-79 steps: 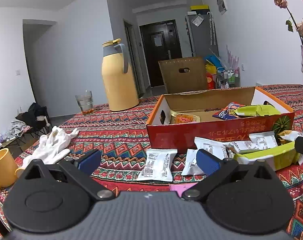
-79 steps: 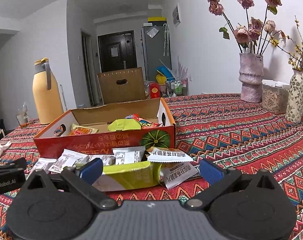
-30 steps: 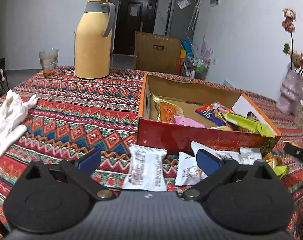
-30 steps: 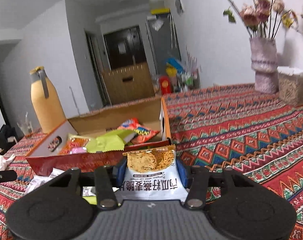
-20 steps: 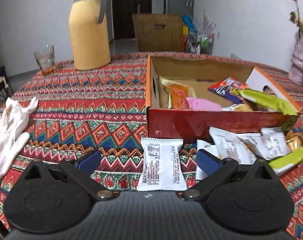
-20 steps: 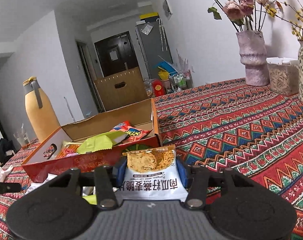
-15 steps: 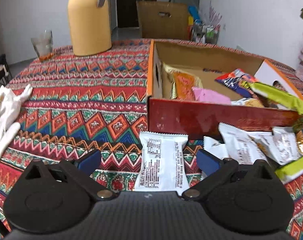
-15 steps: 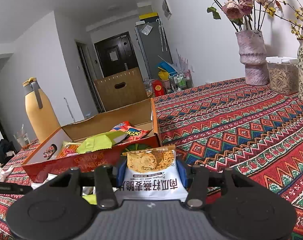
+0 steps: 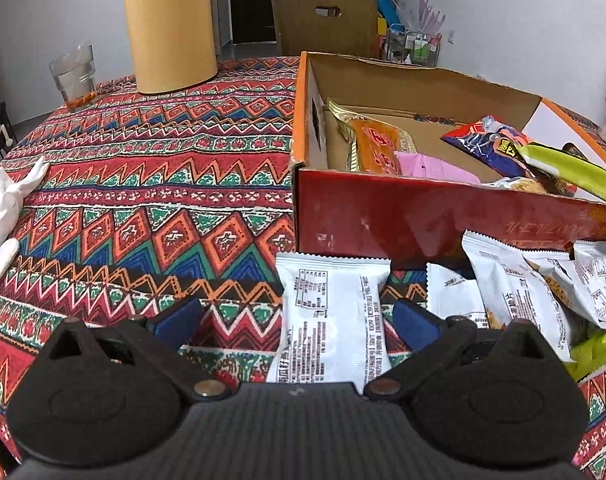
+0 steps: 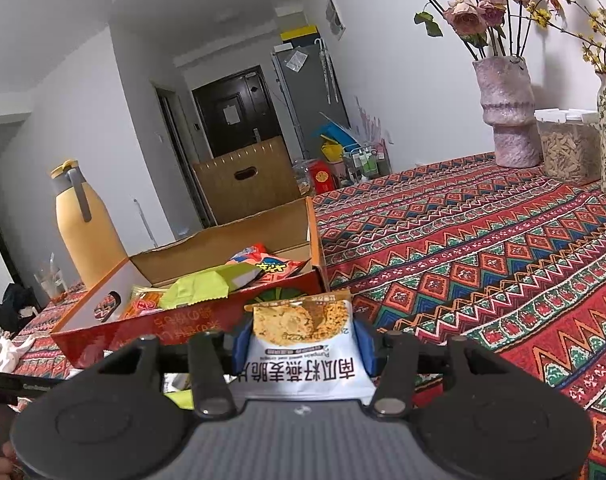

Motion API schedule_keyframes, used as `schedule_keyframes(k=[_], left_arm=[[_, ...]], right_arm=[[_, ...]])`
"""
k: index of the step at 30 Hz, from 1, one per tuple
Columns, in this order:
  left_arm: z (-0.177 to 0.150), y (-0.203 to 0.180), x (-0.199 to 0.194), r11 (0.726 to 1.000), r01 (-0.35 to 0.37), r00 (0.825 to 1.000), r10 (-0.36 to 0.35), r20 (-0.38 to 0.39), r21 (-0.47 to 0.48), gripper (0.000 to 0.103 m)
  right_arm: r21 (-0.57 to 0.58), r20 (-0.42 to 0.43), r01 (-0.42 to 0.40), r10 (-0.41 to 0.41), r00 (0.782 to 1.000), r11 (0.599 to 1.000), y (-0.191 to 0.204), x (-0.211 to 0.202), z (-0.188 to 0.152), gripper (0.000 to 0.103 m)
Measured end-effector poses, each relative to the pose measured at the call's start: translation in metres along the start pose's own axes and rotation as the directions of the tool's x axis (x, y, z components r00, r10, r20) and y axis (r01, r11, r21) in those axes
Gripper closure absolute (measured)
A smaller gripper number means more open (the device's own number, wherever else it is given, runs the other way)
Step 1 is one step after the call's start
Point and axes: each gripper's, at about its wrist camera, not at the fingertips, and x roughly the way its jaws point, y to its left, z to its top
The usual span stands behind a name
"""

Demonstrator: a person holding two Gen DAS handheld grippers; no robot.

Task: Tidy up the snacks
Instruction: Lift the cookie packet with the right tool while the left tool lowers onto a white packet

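Several snacks already lie in the box (image 9: 423, 224); at least four white packets (image 9: 515, 292) remain on the bench (image 9: 143, 184). Right tool (image 10: 301, 342) clamps an oat-crisp packet (image 10: 299, 344) short of the box. Left tool (image 9: 297, 316) spread wide around a white packet (image 9: 331, 316).

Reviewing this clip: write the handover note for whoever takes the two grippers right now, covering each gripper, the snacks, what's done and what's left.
Right gripper: shut on a white oat-crisp packet, held above the table just in front of the red cardboard box.
Left gripper: open, low over the tablecloth, with a white snack packet lying flat between its fingers, not gripped.
Done: several snacks already sit in the box, among them an orange pack and a green pack.
Left: drop the held packet in, then collect the loose white packets in front of the box.
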Motion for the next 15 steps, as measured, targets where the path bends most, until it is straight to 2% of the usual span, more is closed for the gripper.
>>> schedule_keyframes(k=[15], left_arm=[[0.0043, 0.0000, 0.0022, 1.000, -0.019, 1.000, 0.019, -0.016, 0.004, 0.000]], right_arm=[[0.005, 0.015, -0.014, 0.014, 1.000, 1.000, -0.0003, -0.0034, -0.0007, 0.052]])
